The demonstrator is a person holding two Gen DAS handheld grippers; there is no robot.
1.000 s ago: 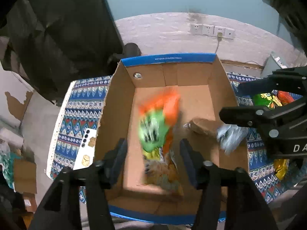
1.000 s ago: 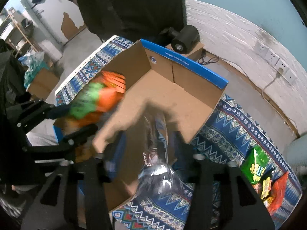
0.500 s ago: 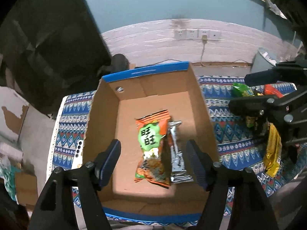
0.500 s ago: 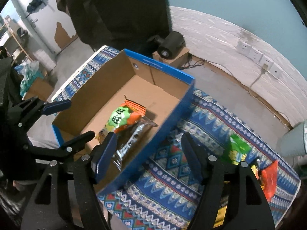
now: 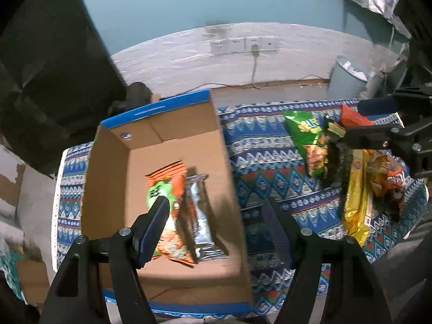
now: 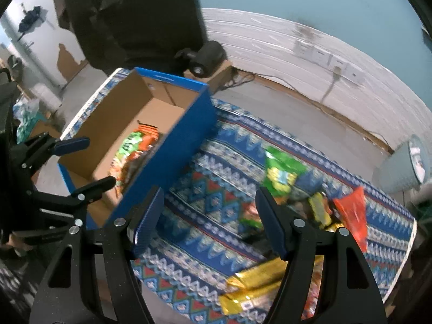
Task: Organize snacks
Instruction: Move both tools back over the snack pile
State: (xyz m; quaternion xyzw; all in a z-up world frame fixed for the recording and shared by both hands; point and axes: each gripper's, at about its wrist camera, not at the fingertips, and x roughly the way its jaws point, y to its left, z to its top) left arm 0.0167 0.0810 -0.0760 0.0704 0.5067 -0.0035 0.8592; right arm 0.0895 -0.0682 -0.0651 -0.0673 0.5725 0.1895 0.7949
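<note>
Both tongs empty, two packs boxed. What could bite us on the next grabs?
1. The remaining snacks overlap: the green bag, gold pack and orange bag lie in one heap, so the right tongs may pinch two at once.
2. The cardboard box has a tall near wall; a carried pack might clip it.
3. The gold pack sits near the cloth's edge and might slide off.

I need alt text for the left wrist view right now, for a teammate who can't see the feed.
The open, empty left gripper hovers above a cardboard box holding an orange-green snack bag and a silver packet. On the patterned blue cloth to its right lie a green bag, a gold packet and orange bags, with the right gripper above them.
</note>
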